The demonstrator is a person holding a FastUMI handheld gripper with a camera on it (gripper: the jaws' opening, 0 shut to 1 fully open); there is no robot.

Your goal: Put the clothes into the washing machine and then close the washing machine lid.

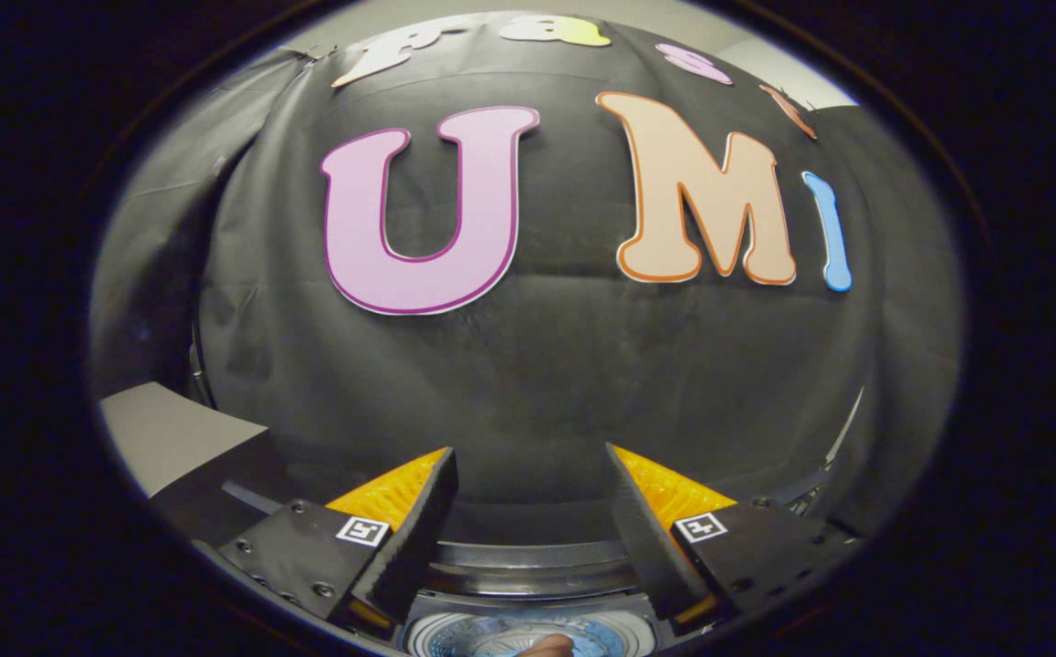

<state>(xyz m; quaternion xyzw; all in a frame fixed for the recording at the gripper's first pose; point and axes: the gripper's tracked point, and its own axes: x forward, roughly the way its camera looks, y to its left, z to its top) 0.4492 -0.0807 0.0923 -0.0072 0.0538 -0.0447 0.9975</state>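
My gripper [530, 452] is open, with a wide gap and nothing held between its fingers. It points at the booth's black cloth wall. Below and between the fingers lies the top of the washing machine [528, 555], seen as a curved grey rim. Under that rim the drum opening [482, 637] shows a pale bluish inside. A small pinkish-tan thing [550, 646] sits at the near edge of the drum; I cannot tell what it is.
The black cloth wall [537, 365] hangs close behind the machine. To the left of the fingers lies a grey flat surface [167, 433] with a dark panel [245, 488] beside it. A thin metal frame edge [842, 438] runs to the right.
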